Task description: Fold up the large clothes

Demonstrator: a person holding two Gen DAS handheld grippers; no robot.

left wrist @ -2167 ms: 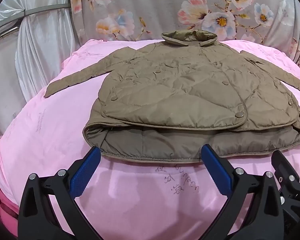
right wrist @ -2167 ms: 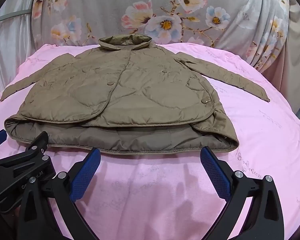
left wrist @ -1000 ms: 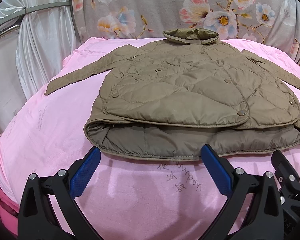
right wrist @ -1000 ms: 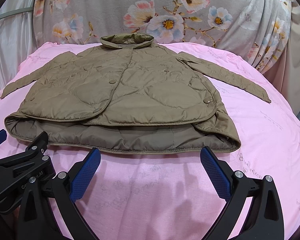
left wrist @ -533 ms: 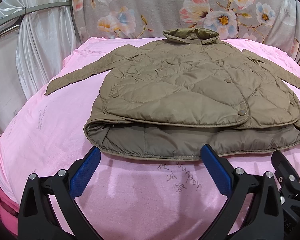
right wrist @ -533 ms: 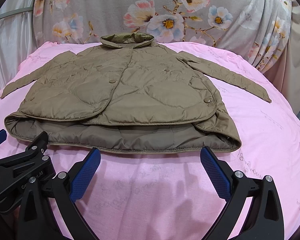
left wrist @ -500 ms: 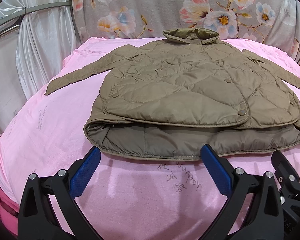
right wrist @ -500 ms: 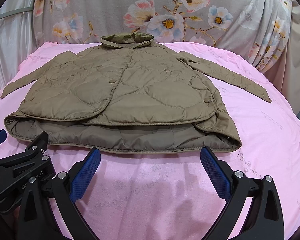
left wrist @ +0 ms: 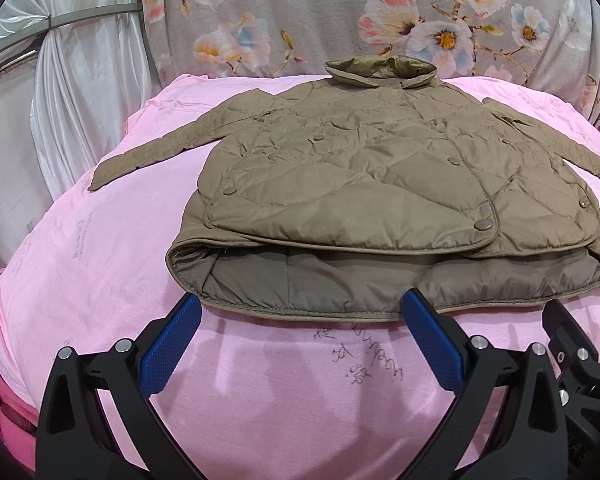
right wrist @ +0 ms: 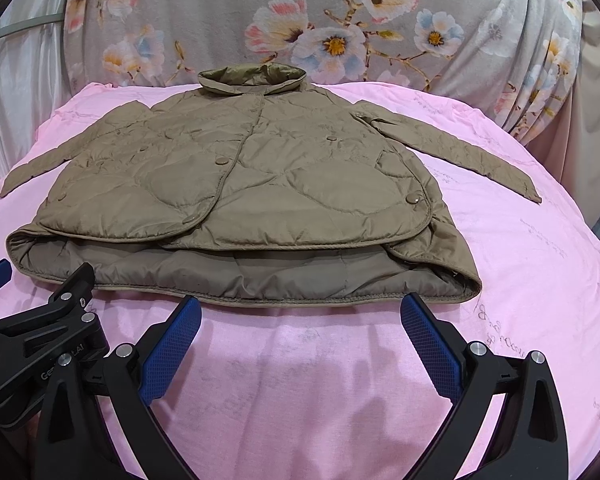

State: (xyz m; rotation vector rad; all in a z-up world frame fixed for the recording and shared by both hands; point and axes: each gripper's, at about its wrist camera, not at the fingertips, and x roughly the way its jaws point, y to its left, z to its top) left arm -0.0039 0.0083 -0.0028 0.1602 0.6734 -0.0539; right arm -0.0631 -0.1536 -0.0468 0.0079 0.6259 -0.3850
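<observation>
While the olive quilted jacket (left wrist: 372, 184) lies face up on the pink sheet (left wrist: 100, 260) of the bed, collar toward the floral cloth (left wrist: 300, 12) at the far side and both sleeves stretched outward, neither tool has taken hold of it. Its snaps are done up and the front panels are flat, which suits folding; the back hem sticks out past the front edge on the near side, showing the lining. The left hand-held gripper (left wrist: 298, 332) hangs just short of that hem with its blue pads (left wrist: 170, 346) spread wide, nothing between them. The right hand-held gripper (right wrist: 300, 334) is likewise spread and empty, close to the hem's other half. Side by side at the near edge, they seem placed to take the bottom corners together, probably to carry the hem up toward the collar. No fold looks made yet. The slippery, puffy shell may slide or spring back unless pinched well in from the edge.
</observation>
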